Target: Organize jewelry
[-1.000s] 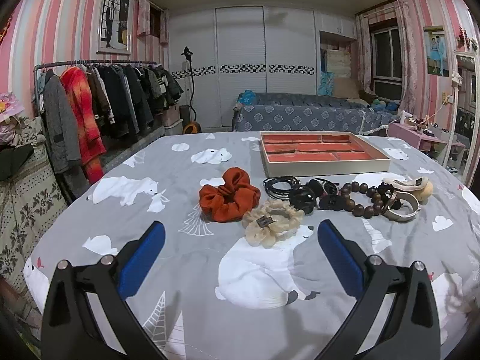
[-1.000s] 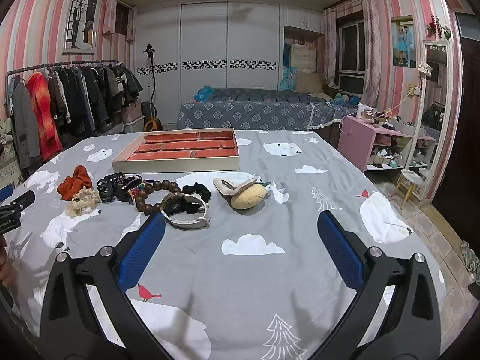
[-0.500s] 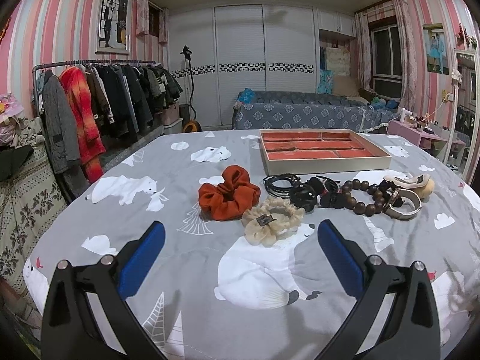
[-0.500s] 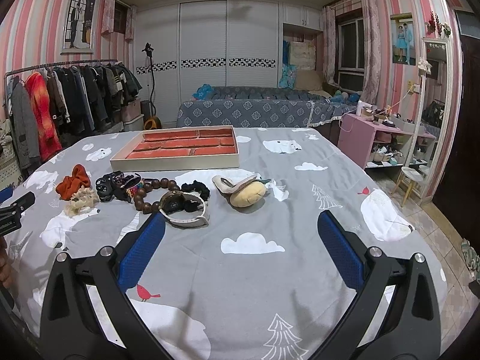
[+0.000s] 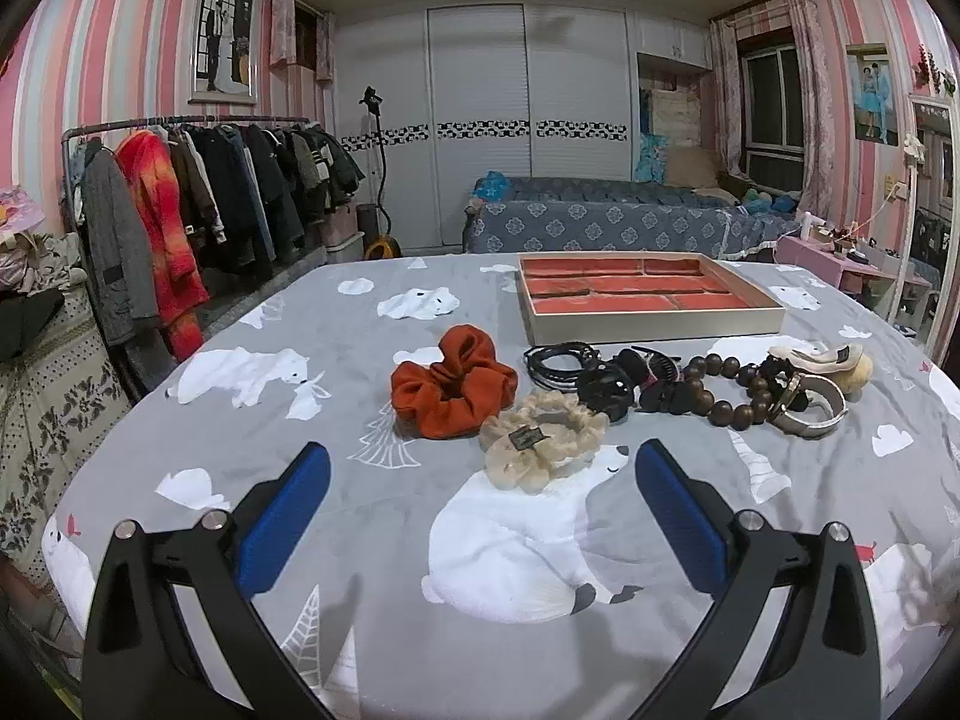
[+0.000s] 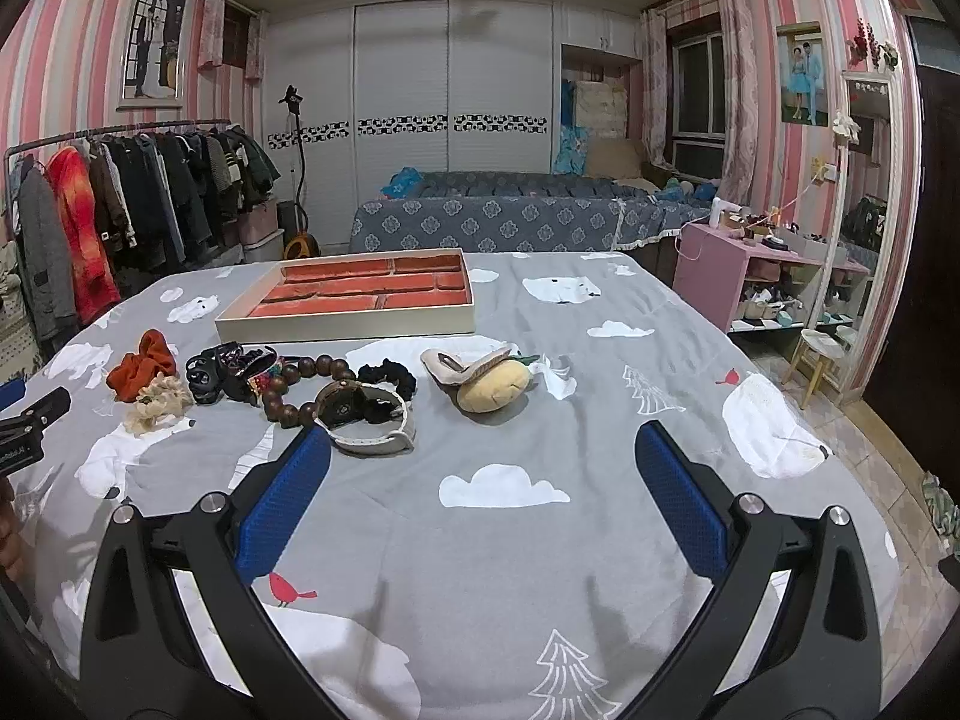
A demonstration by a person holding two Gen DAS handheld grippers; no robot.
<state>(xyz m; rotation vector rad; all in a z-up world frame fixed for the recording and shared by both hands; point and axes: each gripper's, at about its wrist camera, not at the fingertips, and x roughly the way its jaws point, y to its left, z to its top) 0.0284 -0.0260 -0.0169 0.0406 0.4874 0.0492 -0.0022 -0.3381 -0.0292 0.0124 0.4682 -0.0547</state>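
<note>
A cream jewelry tray (image 5: 657, 324) with red compartments sits at the far side of the grey table; it also shows in the right wrist view (image 6: 345, 324). In front of it lies a row: an orange scrunchie (image 5: 453, 390), a beige scrunchie (image 5: 543, 438), black hair ties (image 5: 555, 358), a black claw clip (image 5: 606, 387), a wooden bead bracelet (image 5: 729, 396), a white-strapped watch (image 6: 372, 420) and a plush hair clip (image 6: 489, 381). My left gripper (image 5: 480, 498) is open and empty, just short of the beige scrunchie. My right gripper (image 6: 480, 492) is open and empty, near the watch.
A clothes rack (image 5: 180, 204) stands left of the table. A blue-covered bed (image 5: 600, 222) is behind it, a pink shelf (image 6: 762, 276) and a mirror to the right. The left gripper's tip (image 6: 30, 426) shows at the left edge of the right wrist view.
Both grippers have edged slightly forward toward the row of items. Nothing on the table has moved.
</note>
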